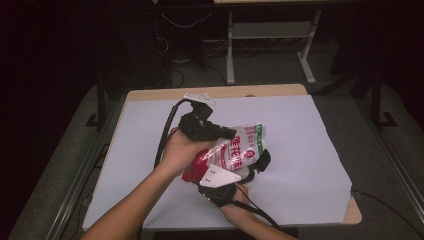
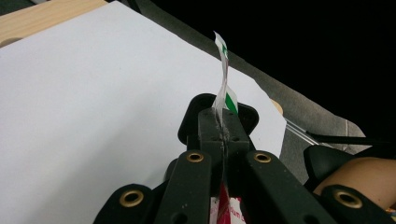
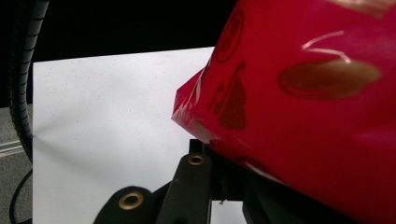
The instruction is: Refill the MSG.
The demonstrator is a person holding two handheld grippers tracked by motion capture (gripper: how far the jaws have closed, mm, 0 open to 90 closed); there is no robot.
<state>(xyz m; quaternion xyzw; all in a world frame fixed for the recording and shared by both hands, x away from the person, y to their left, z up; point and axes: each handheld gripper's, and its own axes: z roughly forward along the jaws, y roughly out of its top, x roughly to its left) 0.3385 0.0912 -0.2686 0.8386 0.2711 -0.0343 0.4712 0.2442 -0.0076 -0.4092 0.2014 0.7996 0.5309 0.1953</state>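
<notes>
**Holding a soft food pouch by two opposite edges**

Spanning most of the tabletop is a white paper sheet, and the red-and-white pouch hangs just above its middle, lifted between the person's two hands. The pouch looks like a filled plastic bag with a glossy film skin: soft, likely to sag and slosh its contents toward whichever end is lower, and slippery where the film is stretched over the bulge. It is probably moderately weighty for its size, so a pinch on the rounded body would likely slide off.

The flat sealed seams are the better places to take hold, and that is where both grips seem to sit. The left tool is clamped together on the thin white-and-green top seam, which stands up edge-on between its jaws in the left gripper view. The right tool is closed at the lower red end; in the right gripper view the red film bulges over the jaws, so the exact pinch point is hidden. Pulling the seams apart too hard could tear the film.
</notes>
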